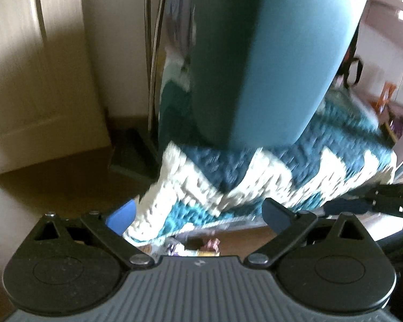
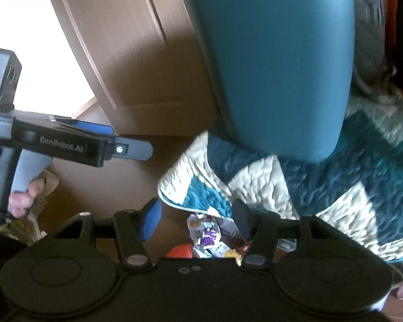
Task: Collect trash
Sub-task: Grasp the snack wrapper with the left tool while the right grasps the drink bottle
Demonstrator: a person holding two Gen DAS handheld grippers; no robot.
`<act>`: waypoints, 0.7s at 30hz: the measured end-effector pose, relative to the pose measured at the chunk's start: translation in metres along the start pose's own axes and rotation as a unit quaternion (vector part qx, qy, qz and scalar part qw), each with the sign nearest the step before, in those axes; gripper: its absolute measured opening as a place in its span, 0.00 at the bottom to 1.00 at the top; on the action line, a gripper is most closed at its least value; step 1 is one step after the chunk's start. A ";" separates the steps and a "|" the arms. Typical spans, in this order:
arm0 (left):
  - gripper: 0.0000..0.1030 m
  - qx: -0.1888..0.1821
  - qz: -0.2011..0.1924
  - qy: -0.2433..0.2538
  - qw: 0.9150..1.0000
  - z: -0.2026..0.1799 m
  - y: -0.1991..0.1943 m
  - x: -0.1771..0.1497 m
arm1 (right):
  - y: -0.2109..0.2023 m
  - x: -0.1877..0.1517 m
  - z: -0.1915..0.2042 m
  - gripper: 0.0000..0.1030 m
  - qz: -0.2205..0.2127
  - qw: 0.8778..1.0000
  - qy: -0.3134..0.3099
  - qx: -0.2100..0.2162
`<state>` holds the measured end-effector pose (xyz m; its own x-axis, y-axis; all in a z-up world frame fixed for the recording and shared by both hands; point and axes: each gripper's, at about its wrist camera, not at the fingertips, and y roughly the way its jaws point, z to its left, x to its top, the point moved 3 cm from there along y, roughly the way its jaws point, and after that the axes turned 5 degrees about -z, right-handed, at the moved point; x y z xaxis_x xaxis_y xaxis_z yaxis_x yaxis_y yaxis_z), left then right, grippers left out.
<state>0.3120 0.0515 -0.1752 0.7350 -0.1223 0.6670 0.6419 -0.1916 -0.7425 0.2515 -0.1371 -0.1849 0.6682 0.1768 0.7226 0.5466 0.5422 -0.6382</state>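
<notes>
Only rightward, an orange ball (image 2: pixel 180 252).

Both grippers are black with round pivot discs and blue finger pads; the left gripper (image 2: pixel 133 145) has a grey handle and white "GenRobot.AI" lettering.

A smooth, matt teal chair back (image 2: pixel 276 61) rises above a thick quilted cloth blanket (image 2: pixel 258 179) with a puckered, rough weave in teal and cream. Below the blanket's edge, the wrappers (image 2: pixel 212 241) look like thin, glossy printed plastic film, crinkled. The floor (image 1: pixel 67 182) beside the blanket is smooth brown, faintly sheened. Left of the chair back, thin stand rods (image 1: pixel 150 53) shine like polished metal.
</notes>
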 end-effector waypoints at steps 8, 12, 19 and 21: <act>0.98 -0.011 0.099 0.021 0.995 0.027 0.092 -0.063 | 0.083 -0.060 -0.034 0.56 0.099 0.994 -0.022 -0.044; 0.98 -0.005 0.149 0.048 0.988 0.032 0.144 -0.097 | 0.126 -0.088 -0.045 0.56 0.137 0.989 -0.033 -0.052; 0.98 0.009 0.208 0.073 0.975 0.038 0.224 -0.141 | 0.206 -0.128 -0.055 0.56 0.187 0.977 -0.093 -0.036; 0.98 0.007 0.216 0.069 0.974 0.038 0.244 -0.148 | 0.228 -0.137 -0.056 0.56 0.202 0.973 -0.107 -0.032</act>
<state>0.3681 0.0603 -0.4579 0.9011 -0.3193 0.2935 0.2830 -0.0799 -0.9558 0.3127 -0.0840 -0.4438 0.7189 0.5348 0.4441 0.2958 0.3427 -0.8916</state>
